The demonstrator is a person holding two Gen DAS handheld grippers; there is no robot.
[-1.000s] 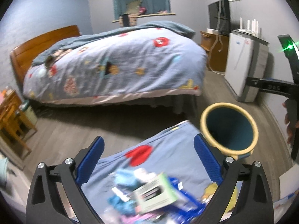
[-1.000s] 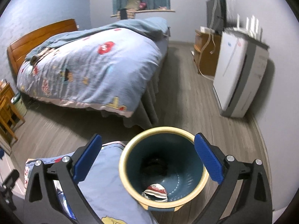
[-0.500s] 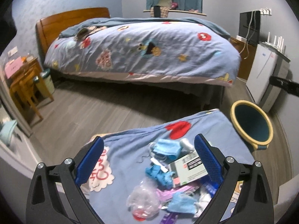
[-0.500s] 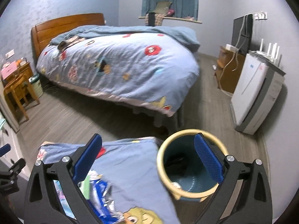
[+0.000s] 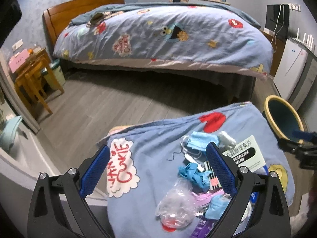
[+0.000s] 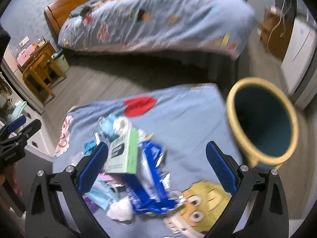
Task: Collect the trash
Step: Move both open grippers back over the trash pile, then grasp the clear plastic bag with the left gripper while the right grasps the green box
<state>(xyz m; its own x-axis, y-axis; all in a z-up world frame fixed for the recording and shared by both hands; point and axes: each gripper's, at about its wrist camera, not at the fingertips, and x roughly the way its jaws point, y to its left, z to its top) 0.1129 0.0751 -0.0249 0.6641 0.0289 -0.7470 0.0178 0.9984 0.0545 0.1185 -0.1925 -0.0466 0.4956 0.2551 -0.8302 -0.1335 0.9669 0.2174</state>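
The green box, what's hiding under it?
The green box lies on a blue foil wrapper, with a pink packet poking out at its lower edge. Whatever is directly beneath the box is covered.

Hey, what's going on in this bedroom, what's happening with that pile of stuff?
A person holds a two-finger claw in each hand over a small table draped in blue cartoon cloth. Trash is heaped there: blue face masks, a pale green box, a crumpled clear plastic bag, a blue foil wrapper. The left claw and right claw both hover open, empty. The yellow-rimmed teal bin stands beside the table.
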